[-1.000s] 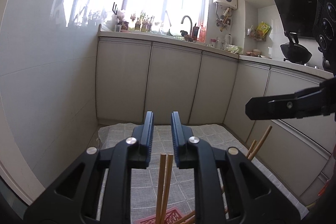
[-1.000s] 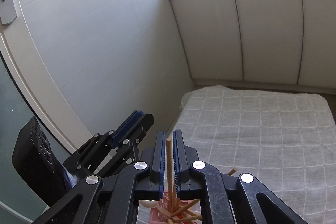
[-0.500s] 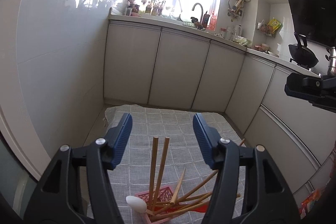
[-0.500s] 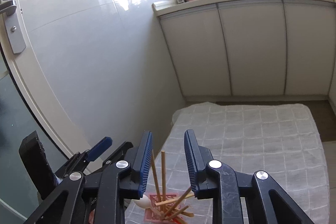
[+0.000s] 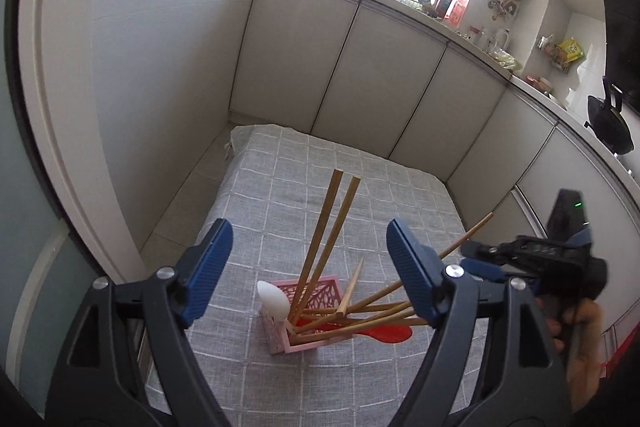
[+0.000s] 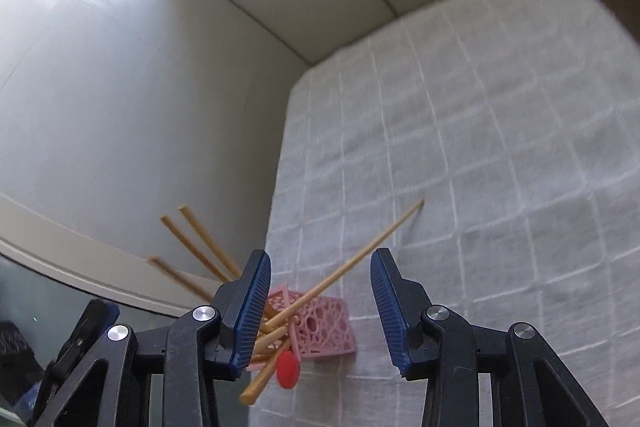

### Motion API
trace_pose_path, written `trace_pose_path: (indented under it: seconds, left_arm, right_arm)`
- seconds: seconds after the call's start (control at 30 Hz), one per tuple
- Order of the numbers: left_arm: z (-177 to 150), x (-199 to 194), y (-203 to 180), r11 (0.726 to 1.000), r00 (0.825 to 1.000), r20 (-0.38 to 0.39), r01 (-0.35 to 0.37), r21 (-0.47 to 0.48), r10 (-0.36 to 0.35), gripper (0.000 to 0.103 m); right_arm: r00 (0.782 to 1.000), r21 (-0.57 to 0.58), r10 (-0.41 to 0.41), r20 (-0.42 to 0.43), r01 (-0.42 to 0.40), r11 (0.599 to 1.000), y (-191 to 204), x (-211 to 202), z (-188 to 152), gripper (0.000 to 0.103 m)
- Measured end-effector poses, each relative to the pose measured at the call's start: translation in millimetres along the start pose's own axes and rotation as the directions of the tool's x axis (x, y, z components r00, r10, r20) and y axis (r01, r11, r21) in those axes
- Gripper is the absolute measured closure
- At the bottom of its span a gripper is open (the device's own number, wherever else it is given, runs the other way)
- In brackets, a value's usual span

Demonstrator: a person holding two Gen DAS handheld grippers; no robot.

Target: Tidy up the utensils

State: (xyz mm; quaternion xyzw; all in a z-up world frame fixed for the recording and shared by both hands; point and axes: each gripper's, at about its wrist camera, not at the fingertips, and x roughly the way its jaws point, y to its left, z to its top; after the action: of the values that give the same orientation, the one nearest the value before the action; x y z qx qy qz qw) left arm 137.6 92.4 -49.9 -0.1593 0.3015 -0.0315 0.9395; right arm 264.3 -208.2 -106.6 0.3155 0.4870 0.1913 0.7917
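Observation:
A pink lattice holder (image 5: pixel 316 291) stands on the grey checked cloth (image 5: pixel 280 167). It holds several wooden chopsticks (image 5: pixel 322 223), a white spoon (image 5: pixel 272 301) and a red spoon (image 5: pixel 390 335). My left gripper (image 5: pixel 306 255) hovers above it, its jaws opening with nothing pressed between them. In the right wrist view the holder (image 6: pixel 320 327) lies low between the jaws of my right gripper (image 6: pixel 320 259), which are also opening. A chopstick (image 6: pixel 352 259) leans out of the holder beneath them, untouched. The red spoon (image 6: pixel 288 367) sticks out toward the camera. The right gripper (image 5: pixel 480 259) shows at the right of the left view, held by a hand (image 5: pixel 580 327).
White cabinets (image 5: pixel 360 75) run behind and to the right of the cloth-covered table. A tiled wall (image 5: pixel 160 47) and a door frame (image 5: pixel 52 107) stand close on the left. A black wok (image 5: pixel 612 123) sits on the counter at the right.
Both grippers have opened and let go of their chopsticks, which now stand in the pink holder. The right gripper has dropped lower and rolled. The left view has tipped down onto the holder.

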Motion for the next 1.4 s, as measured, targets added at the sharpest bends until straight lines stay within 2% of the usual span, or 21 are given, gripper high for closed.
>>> trace_pose_path:
  seconds: [0.13, 0.3, 0.43, 0.53, 0.63, 0.73, 0.83, 0.93, 1.03, 1.2, 1.27, 1.4]
  left_arm:
    - [-5, -2, 4, 1.000, 1.000, -0.011, 0.003, 0.001, -0.003, 0.021]
    - [-5, -5, 11, 1.000, 1.000, -0.011, 0.015, -0.004, -0.015, 0.021]
    - [-6, -2, 15, 1.000, 1.000, -0.020, 0.015, -0.005, -0.015, 0.021]
    - [-6, 2, 19, 1.000, 0.999, -0.037, 0.016, -0.013, -0.017, 0.021]
    - [-8, 3, 21, 1.000, 0.999, -0.043, 0.021, -0.022, -0.021, 0.021]
    - [-7, 1, 21, 1.000, 0.999, -0.036, 0.019, -0.022, -0.020, 0.021]
    - [-7, 1, 24, 0.999, 0.999, -0.033, 0.018, -0.032, -0.019, 0.021]
    - [-7, 2, 26, 0.999, 0.999, -0.030, 0.009, -0.038, -0.010, 0.021]
    - [-8, 5, 28, 0.999, 0.999, -0.037, 0.003, -0.053, -0.005, 0.021]
    - [-10, 7, 29, 0.998, 0.999, -0.044, -0.001, -0.056, -0.001, 0.021]
    - [-9, 7, 29, 0.999, 0.999, -0.046, 0.000, -0.054, -0.002, 0.021]
    - [-9, 8, 29, 0.999, 0.999, -0.051, 0.004, -0.052, -0.007, 0.021]
  right_arm:
    - [0.989, 0.175, 0.090, -0.116, -0.068, 0.982, -50, 71, 5, 0.061]
    - [0.974, 0.315, 0.150, -0.170, -0.090, 0.945, -87, 135, 13, 0.066]
    - [0.968, 0.396, 0.175, -0.180, -0.091, 0.914, -107, 164, 18, 0.071]
    - [0.960, 0.441, 0.216, -0.181, -0.117, 0.890, -115, 178, 18, 0.086]
    - [0.958, 0.467, 0.246, -0.151, -0.150, 0.871, -117, 180, 17, 0.089]
    - [0.971, 0.387, 0.231, -0.067, -0.188, 0.902, -101, 153, 19, 0.090]
    - [0.978, 0.201, 0.199, 0.063, -0.208, 0.957, -68, 108, 23, 0.092]
    - [0.964, -0.009, 0.175, 0.199, -0.176, 0.984, -28, 65, 24, 0.094]
    - [0.938, -0.173, 0.166, 0.304, -0.116, 0.978, 10, 35, 18, 0.095]
    - [0.901, -0.339, 0.157, 0.404, -0.013, 0.941, 53, 25, -4, 0.095]
    - [0.899, -0.387, 0.163, 0.406, 0.007, 0.922, 61, 28, -9, 0.096]
    - [0.919, -0.454, 0.183, 0.350, -0.005, 0.891, 65, 46, -20, 0.096]
